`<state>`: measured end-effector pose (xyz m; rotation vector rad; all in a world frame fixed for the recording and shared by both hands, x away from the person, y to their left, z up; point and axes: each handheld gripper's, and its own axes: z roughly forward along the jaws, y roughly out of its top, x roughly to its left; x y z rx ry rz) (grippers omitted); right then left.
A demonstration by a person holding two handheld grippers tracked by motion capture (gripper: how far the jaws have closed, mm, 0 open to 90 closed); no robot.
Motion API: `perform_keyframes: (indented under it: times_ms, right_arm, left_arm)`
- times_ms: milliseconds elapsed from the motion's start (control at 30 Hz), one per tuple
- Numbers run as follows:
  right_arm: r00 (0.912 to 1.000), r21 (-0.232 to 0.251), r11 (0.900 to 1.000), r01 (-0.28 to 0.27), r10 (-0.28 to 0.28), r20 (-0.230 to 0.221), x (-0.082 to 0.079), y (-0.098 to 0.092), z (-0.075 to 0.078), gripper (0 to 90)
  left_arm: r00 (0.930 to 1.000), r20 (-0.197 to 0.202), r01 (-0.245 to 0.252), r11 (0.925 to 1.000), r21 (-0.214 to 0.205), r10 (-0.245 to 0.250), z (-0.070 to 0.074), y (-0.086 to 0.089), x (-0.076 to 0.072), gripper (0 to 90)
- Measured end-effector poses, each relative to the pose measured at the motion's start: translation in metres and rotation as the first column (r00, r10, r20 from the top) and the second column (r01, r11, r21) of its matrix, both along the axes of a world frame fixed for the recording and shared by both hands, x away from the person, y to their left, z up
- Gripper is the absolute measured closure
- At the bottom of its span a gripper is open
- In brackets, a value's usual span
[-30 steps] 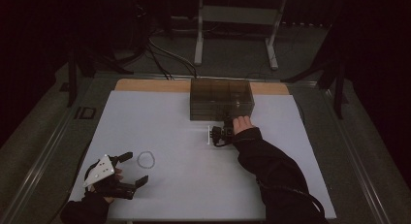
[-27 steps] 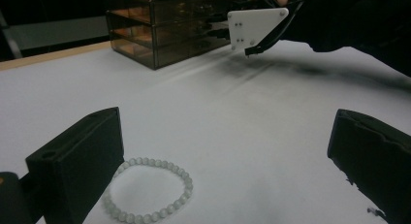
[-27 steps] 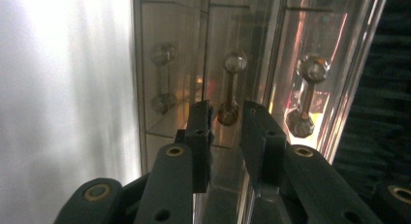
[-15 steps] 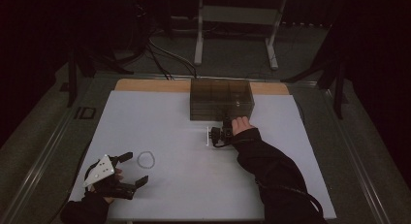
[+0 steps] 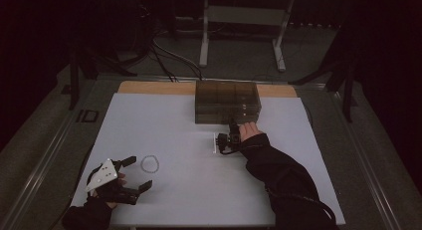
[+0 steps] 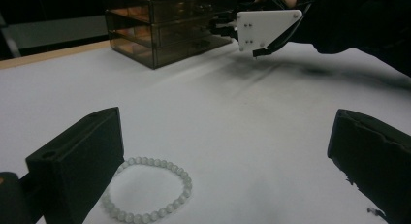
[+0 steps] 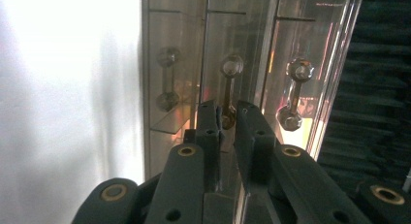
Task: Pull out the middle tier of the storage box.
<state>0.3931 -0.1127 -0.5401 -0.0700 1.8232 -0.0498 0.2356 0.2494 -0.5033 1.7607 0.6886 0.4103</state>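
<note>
A smoky clear drawer box [image 5: 227, 101] stands at the back of the white mat. My right gripper [image 5: 232, 125] reaches its front, turned on its side. Its jaws have just been closing, and in the right gripper view the gripper [image 7: 228, 112] is shut on the middle drawer handle [image 7: 229, 69], whose metal bar sits between the pads. A ring of pale beads, a bracelet [image 5: 150, 157], lies flat at the front left. My left gripper [image 5: 138, 173] rests beside it, open, with the bracelet [image 6: 186, 183] just ahead of one jaw and nothing between the jaws.
Two more drawer handles [image 7: 167, 78] [image 7: 295, 90] flank the gripped one. A wooden strip [image 5: 154, 87] edges the mat's far side. A metal stand [image 5: 241, 21] and cables lie on the floor behind. The white mat [image 5: 164, 125] between the hands is bare.
</note>
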Motion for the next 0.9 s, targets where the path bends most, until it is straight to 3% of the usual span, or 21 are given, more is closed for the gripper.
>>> perform_keyframes:
  times_ms: [900]
  right_arm:
    - [0.9994, 0.02, 0.9995, -0.026, 0.027, -0.021, -0.011, -0.005, 0.002, 81.2]
  left_arm:
    - [1.0, 0.002, -0.006, 1.0, 0.0, 0.006, 0.0, 0.0, 0.0, 1.1]
